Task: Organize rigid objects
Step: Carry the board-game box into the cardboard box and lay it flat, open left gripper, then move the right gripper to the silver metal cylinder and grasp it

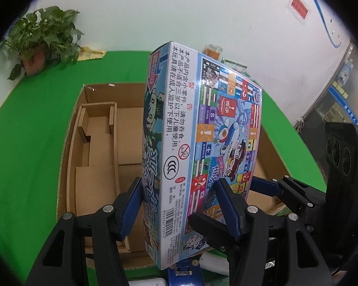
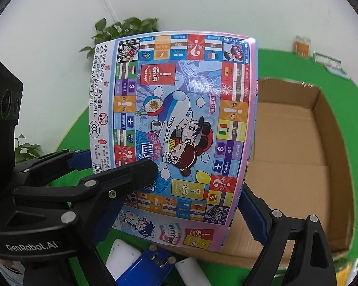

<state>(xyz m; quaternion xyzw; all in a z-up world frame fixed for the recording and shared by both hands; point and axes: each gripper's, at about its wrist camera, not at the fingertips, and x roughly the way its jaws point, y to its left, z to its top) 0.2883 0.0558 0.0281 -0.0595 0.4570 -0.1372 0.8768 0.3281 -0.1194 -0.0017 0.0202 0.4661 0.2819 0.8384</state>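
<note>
A colourful board-game box [image 1: 198,147] with cartoon print is held upright above an open cardboard carton [image 1: 97,143]. My left gripper [image 1: 179,205] is shut on the game box across its thin sides. In the right wrist view the same game box [image 2: 179,128] fills the middle. My right gripper [image 2: 183,217] spans its wide face, and the right finger [image 2: 253,217] lies against the box's edge. The left gripper's fingers [image 2: 121,176] cross in front of the box there. The carton [image 2: 298,147] lies behind and to the right.
The carton holds a cardboard divider insert [image 1: 95,128]. A potted plant [image 1: 40,40] stands at the far left on the green table [image 1: 26,143]. White and blue objects [image 2: 152,264] lie below the box. An orange item [image 2: 302,45] stands at the back wall.
</note>
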